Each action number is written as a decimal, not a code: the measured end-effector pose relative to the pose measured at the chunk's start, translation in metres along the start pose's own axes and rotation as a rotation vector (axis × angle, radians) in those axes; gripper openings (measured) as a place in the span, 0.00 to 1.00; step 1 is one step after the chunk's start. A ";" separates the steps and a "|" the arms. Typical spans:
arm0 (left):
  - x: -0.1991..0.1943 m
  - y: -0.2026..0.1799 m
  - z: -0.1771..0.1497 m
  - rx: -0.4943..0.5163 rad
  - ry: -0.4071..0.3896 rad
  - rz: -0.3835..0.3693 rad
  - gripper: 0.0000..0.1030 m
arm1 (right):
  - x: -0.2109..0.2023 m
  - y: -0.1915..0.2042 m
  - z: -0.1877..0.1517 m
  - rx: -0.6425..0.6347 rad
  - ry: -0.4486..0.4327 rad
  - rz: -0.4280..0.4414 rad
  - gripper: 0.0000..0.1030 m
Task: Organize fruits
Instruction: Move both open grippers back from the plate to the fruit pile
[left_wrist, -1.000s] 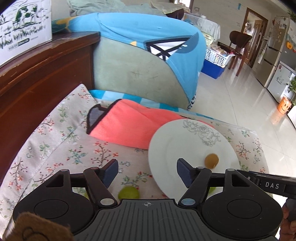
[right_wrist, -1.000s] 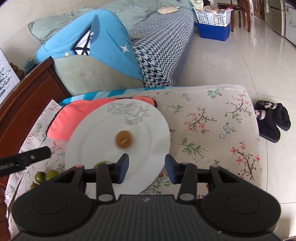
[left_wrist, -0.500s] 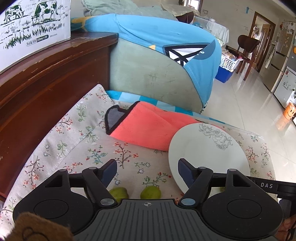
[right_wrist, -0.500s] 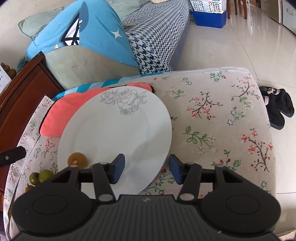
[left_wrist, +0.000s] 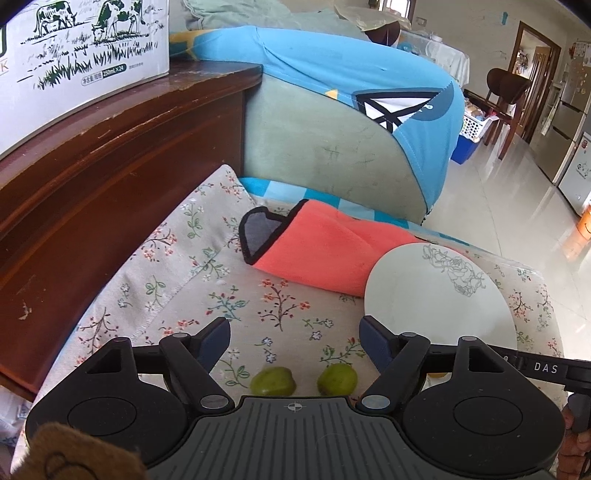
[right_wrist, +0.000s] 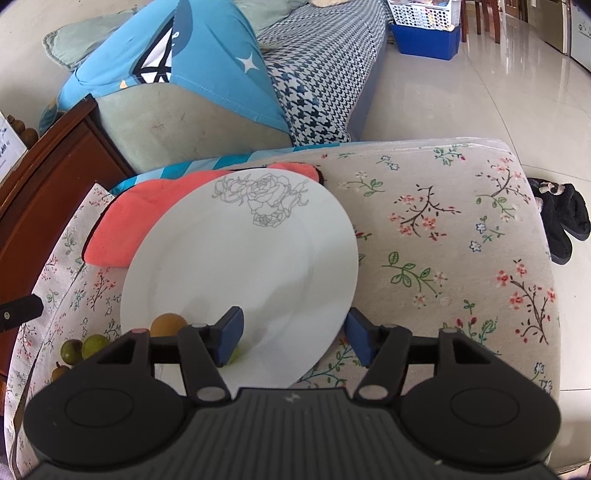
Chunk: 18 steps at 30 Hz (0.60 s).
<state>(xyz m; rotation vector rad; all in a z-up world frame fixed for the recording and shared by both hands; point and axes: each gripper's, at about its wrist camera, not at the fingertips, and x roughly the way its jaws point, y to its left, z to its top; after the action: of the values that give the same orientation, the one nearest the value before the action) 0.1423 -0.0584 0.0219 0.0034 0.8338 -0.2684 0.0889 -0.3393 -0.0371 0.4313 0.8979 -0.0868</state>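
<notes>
A white plate with a grey rose print (right_wrist: 240, 258) (left_wrist: 436, 295) lies on a floral-cloth seat. A brown round fruit (right_wrist: 168, 325) rests at the plate's near left rim, and a bit of green fruit (right_wrist: 234, 356) shows by my right gripper's left finger. Two green fruits (left_wrist: 272, 380) (left_wrist: 337, 378) lie on the cloth just under my open, empty left gripper (left_wrist: 295, 338); they show at the left in the right wrist view (right_wrist: 83, 347). My right gripper (right_wrist: 293, 330) is open over the plate's near edge.
A coral cloth (left_wrist: 317, 247) lies behind the plate. A dark wooden cabinet (left_wrist: 92, 155) with a milk carton box (left_wrist: 74, 55) stands left. A sofa with a blue cover (left_wrist: 351, 110) is behind. Black slippers (right_wrist: 561, 218) lie on the tiled floor to the right.
The brown fruit rolled from the plate's middle to its near left rim. My left gripper pulled back and left, bringing two green fruits into view. My right gripper drew nearer the plate edge.
</notes>
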 end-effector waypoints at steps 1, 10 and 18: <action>-0.001 0.001 0.000 0.001 0.001 0.002 0.75 | 0.000 0.001 0.000 -0.003 0.002 0.001 0.61; -0.010 0.015 -0.004 -0.006 0.006 0.013 0.75 | -0.003 0.011 -0.007 -0.040 0.022 0.013 0.61; -0.025 0.037 -0.015 -0.031 0.024 0.027 0.76 | -0.028 0.031 -0.014 -0.141 -0.024 -0.018 0.60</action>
<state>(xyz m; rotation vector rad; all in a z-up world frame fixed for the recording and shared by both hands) 0.1238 -0.0155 0.0260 -0.0107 0.8609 -0.2304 0.0689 -0.3087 -0.0127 0.2904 0.8781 -0.0450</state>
